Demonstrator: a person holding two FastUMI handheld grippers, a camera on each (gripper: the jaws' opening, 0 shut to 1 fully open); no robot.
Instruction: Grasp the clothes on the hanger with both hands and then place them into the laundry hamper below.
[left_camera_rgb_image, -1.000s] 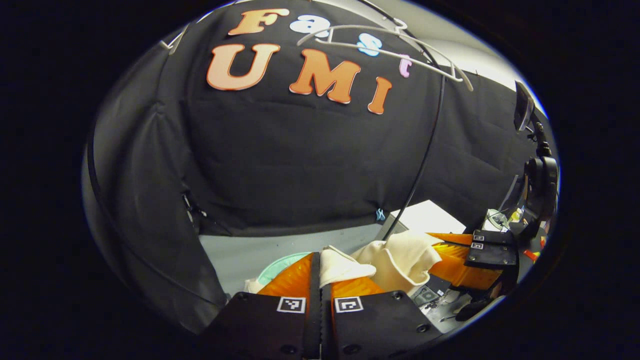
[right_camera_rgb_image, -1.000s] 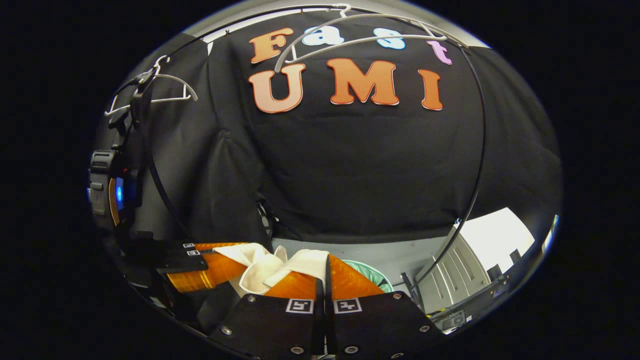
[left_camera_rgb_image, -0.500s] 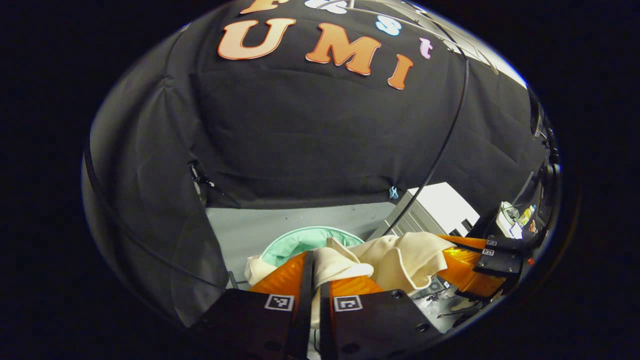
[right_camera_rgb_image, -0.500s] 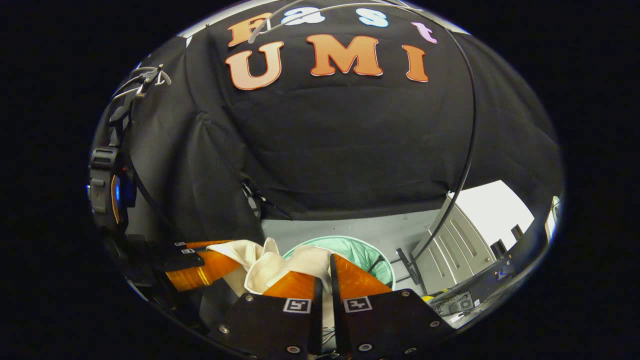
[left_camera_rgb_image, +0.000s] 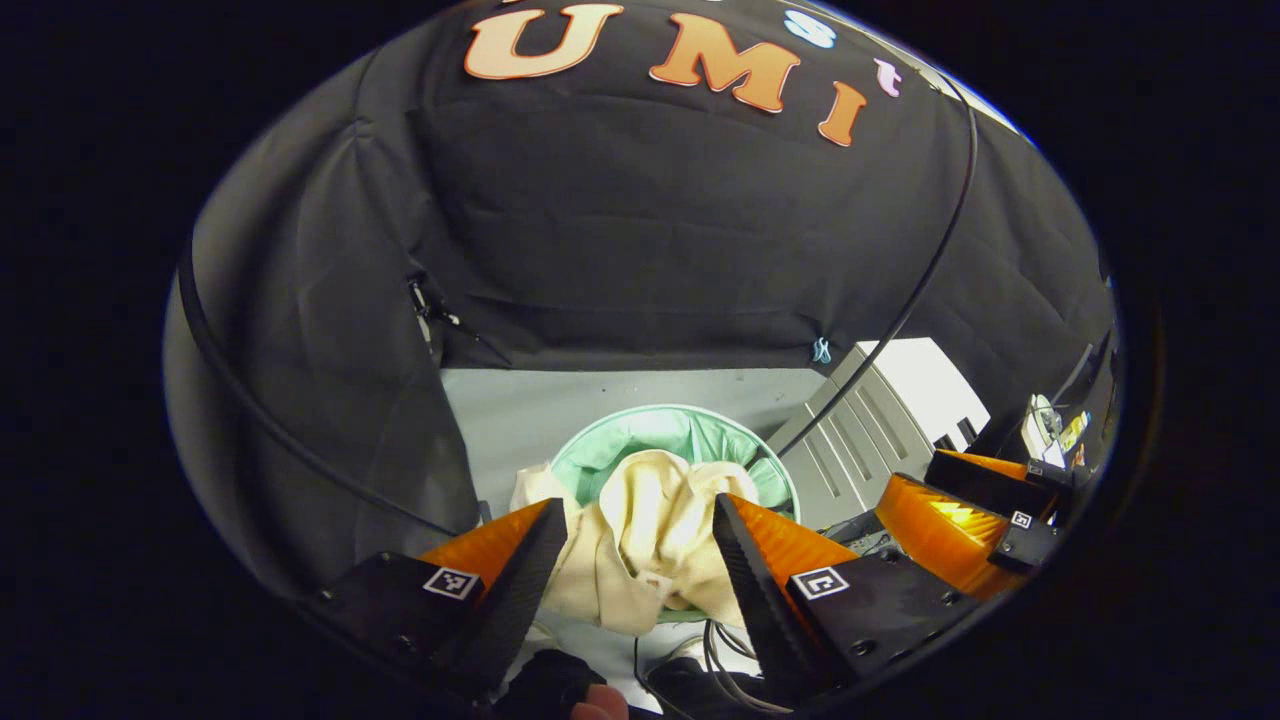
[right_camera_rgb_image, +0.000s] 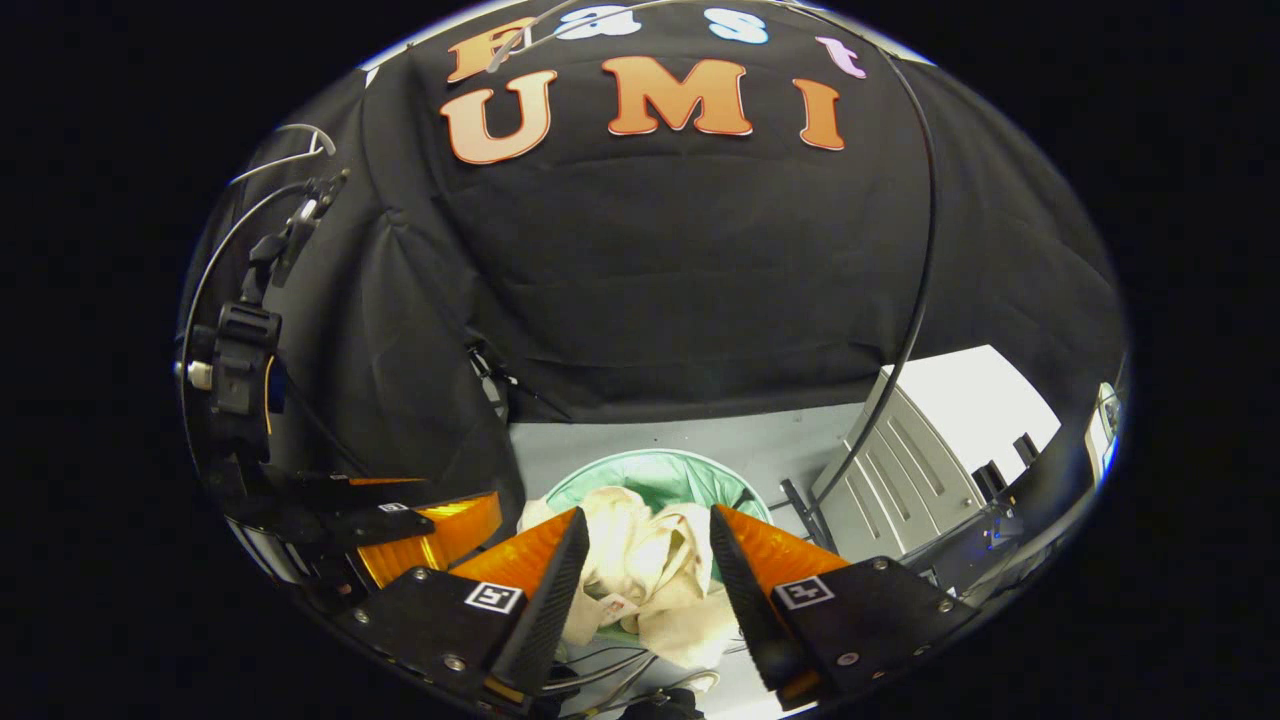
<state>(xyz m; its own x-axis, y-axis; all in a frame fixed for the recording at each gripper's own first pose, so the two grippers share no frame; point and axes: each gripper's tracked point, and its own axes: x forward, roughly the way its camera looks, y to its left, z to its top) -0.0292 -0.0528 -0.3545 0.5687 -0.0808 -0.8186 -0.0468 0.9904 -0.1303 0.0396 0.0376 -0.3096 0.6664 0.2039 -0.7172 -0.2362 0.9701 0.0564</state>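
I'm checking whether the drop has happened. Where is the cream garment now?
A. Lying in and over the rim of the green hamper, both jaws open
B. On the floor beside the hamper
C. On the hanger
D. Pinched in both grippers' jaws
A: the cream garment lies in the green hamper, spilling over its near rim, while the left gripper and right gripper stand with jaws spread apart above it, gripping nothing.

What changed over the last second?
Both tongs, left and right, opened and let go of the cloth. It dropped from between them and now lies piled in the hamper, partly draped over its rim. Both cameras tipped downward toward the hamper. Hamper and cable stayed put.
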